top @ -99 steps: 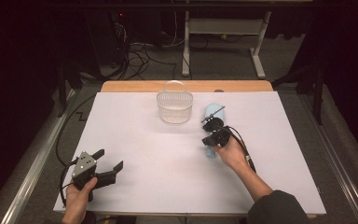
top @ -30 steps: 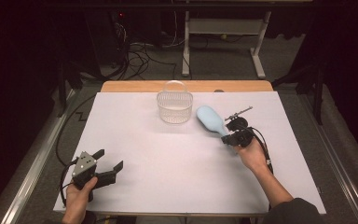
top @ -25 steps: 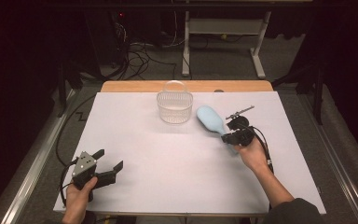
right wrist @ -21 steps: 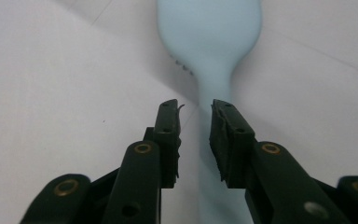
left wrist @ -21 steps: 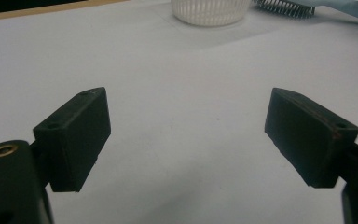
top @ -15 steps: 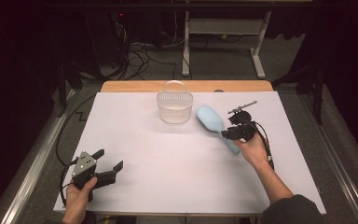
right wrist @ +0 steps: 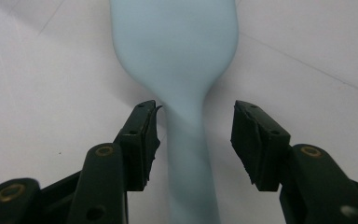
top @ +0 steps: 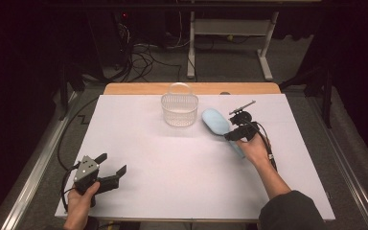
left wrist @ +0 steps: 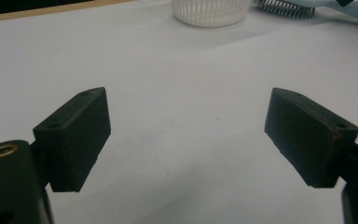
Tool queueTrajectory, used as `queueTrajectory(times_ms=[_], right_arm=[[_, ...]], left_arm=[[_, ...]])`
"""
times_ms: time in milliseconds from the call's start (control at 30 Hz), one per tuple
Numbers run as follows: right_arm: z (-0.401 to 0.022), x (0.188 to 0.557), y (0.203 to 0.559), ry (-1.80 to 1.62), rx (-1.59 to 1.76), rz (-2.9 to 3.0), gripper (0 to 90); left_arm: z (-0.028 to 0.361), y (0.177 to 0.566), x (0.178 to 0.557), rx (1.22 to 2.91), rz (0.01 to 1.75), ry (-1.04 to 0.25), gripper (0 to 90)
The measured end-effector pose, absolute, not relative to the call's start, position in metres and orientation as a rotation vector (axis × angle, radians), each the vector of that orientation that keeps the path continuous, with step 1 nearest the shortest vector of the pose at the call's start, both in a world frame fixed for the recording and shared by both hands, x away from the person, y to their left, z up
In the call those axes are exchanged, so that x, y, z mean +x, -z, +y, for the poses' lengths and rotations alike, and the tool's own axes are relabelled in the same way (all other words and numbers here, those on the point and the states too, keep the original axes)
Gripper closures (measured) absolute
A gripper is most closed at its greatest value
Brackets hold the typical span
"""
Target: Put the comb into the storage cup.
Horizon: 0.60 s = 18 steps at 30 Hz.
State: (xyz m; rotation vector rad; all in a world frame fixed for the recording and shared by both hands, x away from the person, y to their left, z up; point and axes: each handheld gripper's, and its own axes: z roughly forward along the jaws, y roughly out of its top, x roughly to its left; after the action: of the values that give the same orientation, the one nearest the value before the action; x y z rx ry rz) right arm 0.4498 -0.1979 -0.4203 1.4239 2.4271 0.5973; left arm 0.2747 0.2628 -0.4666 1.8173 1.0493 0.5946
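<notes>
Right gripper (right wrist: 193, 140) jaws have just been opening, freeing the pale blue plastic hairbrush (right wrist: 182, 70) beside the clear ribbed plastic basket (top: 179, 111); placement looks finished. Left gripper (left wrist: 186, 140) open, empty.

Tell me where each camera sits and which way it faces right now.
High view: above the table's near edge, looking forward and down; both forearms, left gripper, right gripper.
Left gripper view: between its open jaws, toward the white basket.
Right gripper view: down onto the blue brush, handle between its opening jaws.
Shared: basket and brush, high and left.
</notes>
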Motion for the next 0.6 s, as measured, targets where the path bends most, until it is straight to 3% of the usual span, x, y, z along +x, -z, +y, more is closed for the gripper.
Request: queueTrajectory(times_ms=[600], right_arm=[[-0.185, 0.461, 0.437, -0.501, 1.444, 2.448, 53.0]], left_arm=[[0.262, 0.467, 0.275, 1.825, 1.039, -0.594, 15.4]])
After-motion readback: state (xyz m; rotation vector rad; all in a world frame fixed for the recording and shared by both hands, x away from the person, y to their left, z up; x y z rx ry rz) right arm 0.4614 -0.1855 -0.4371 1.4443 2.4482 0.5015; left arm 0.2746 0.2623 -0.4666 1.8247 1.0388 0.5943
